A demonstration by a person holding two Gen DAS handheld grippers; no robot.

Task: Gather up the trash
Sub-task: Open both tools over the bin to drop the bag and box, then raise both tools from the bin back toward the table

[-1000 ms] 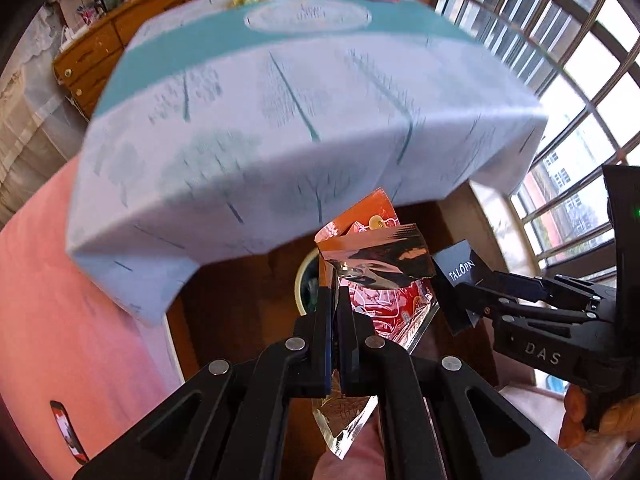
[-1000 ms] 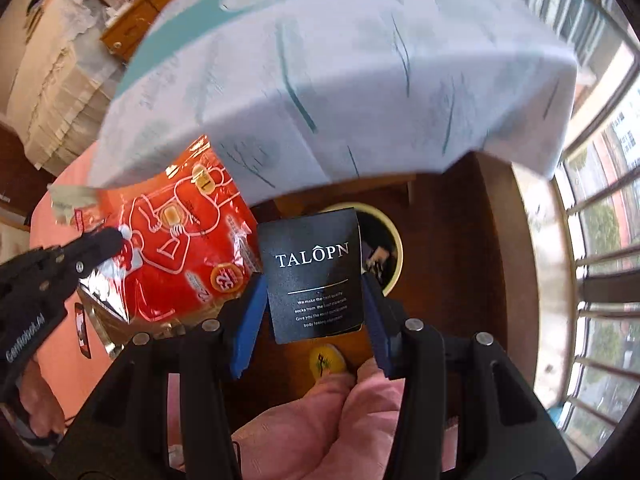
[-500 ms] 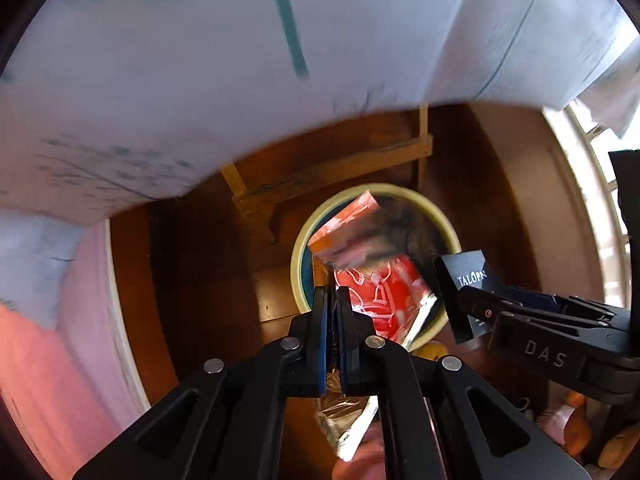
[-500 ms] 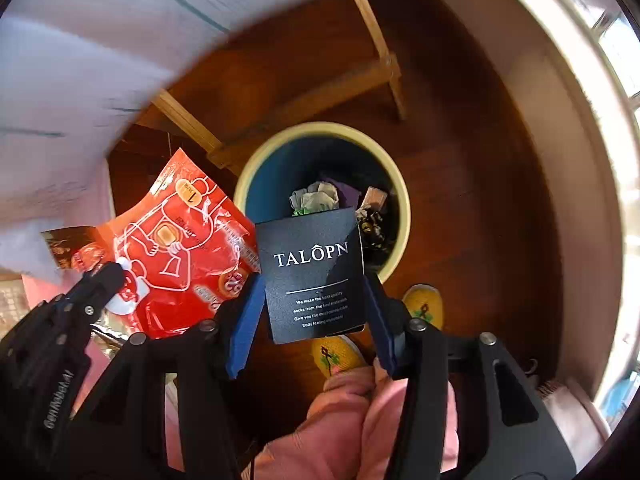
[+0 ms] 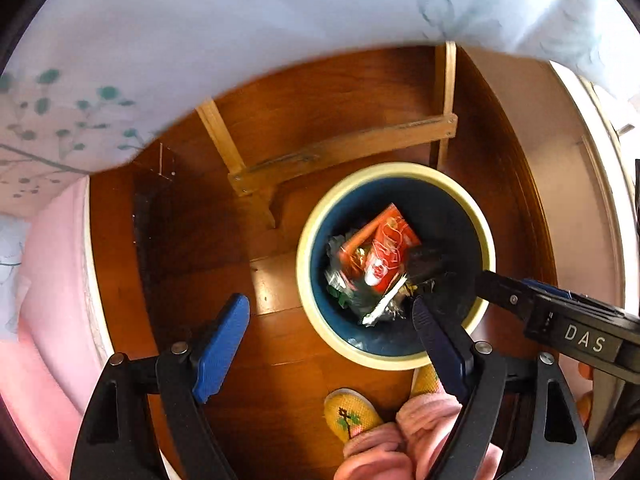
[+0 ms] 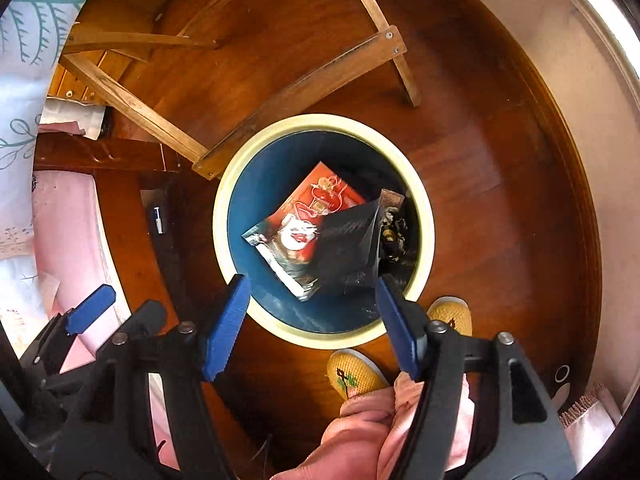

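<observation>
A round bin (image 5: 394,170) (image 6: 324,121) with a cream rim and dark blue inside stands on the wooden floor under both grippers. The red foil wrapper (image 5: 384,250) (image 6: 320,206) lies inside it on other trash. The black packet (image 6: 348,246) sits loose in the bin, overlapping the wrapper's right side. My left gripper (image 5: 328,340) hangs over the bin's left edge, its jaws opening wide with nothing between them. My right gripper (image 6: 312,324) is above the bin's near rim, jaws also opening and empty. Each gripper shows at the edge of the other's view.
Wooden table legs and a cross brace (image 5: 340,152) (image 6: 304,84) stand just behind the bin, under a hanging pale tablecloth (image 5: 240,20). A person's yellow slippers (image 5: 350,416) (image 6: 356,374) and pink trouser legs are at the near side. Pink fabric (image 5: 52,280) lies left.
Both grippers have dropped from table height to just over the bin. The left let go of the red wrapper and the right let go of the black packet; both pieces now lie inside.
</observation>
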